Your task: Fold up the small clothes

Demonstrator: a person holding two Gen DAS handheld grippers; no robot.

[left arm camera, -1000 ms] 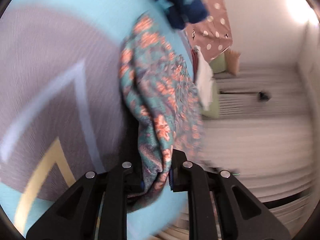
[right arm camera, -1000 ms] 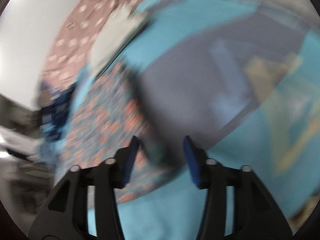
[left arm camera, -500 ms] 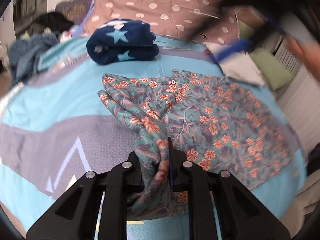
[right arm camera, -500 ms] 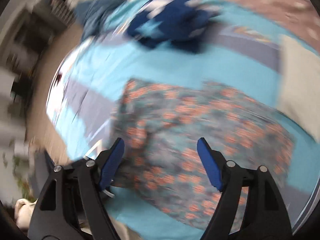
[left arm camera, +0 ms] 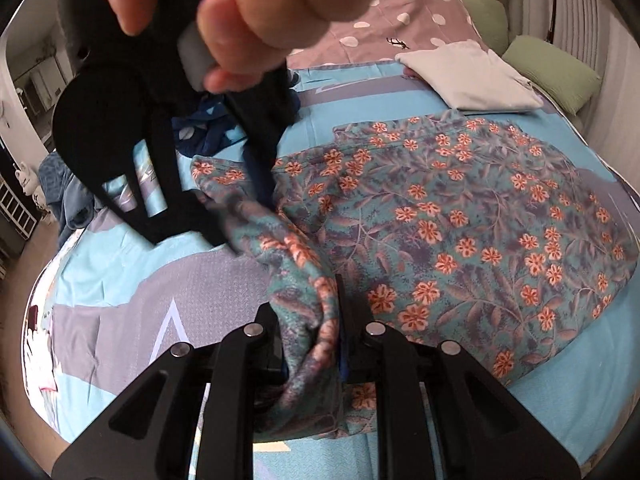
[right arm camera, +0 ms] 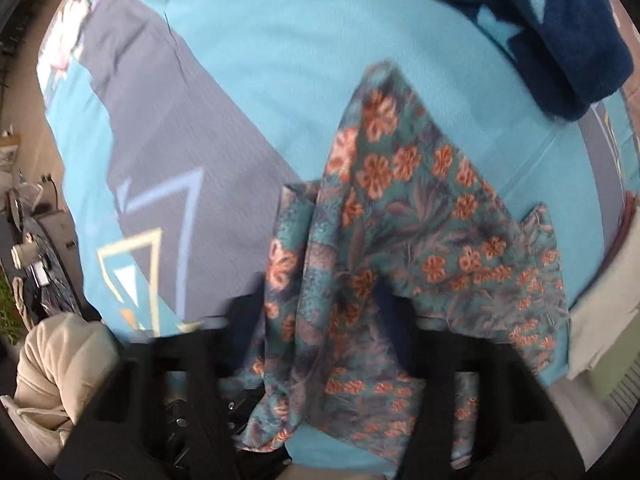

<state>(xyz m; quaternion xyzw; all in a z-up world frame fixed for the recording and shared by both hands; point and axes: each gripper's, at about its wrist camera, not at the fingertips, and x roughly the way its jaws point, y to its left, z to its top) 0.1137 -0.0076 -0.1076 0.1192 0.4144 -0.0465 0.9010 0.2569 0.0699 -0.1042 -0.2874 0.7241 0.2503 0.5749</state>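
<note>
- Left wrist view: the left tongs [left arm camera: 310, 322] are clenched on a bunched edge of the floral garment [left arm camera: 460, 216], and a fold of it hangs down between the two black arms.
- The rest of the garment lies spread on the bed [left arm camera: 132, 280], over its blue and grey cover.
- The right tongs [left arm camera: 256, 196] reach down to the garment's far left corner, held by a hand [left arm camera: 248, 12] at the top of the view.
- Right wrist view: the right tongs [right arm camera: 316, 312], blurred, have just been closing, and floral cloth sits gathered between their jaws, so they grasp the garment.
- A dark blue star-patterned fleece [right arm camera: 552, 36] lies beyond the garment; a folded white cloth [left arm camera: 468, 76] lies near its far edge.
</note>
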